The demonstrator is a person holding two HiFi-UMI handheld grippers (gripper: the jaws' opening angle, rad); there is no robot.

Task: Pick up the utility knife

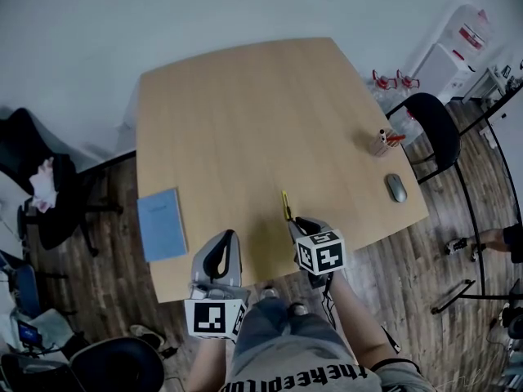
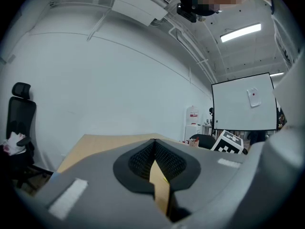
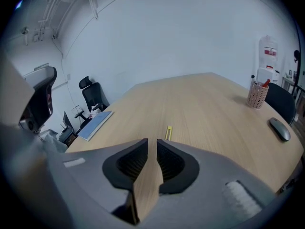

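Note:
A slim yellow utility knife [image 1: 286, 205] lies flat on the light wooden table [image 1: 245, 113], near its front edge. My right gripper [image 1: 297, 222] hangs just short of the knife's near end, tilted down towards it. In the right gripper view the knife [image 3: 168, 132] lies just beyond the jaw tips, and the gripper [image 3: 152, 142] is open by a narrow gap with nothing in it. My left gripper [image 1: 226, 237] is over the table's front edge, left of the knife. In its own view the left gripper [image 2: 153, 142] is shut and empty.
A blue notebook [image 1: 161, 223] lies at the table's left front. At the right edge stand a mesh pen holder [image 1: 381, 141] and a grey mouse [image 1: 396, 188]. A black chair [image 1: 433, 125] sits by the right side, and another black chair [image 1: 33, 178] at the far left.

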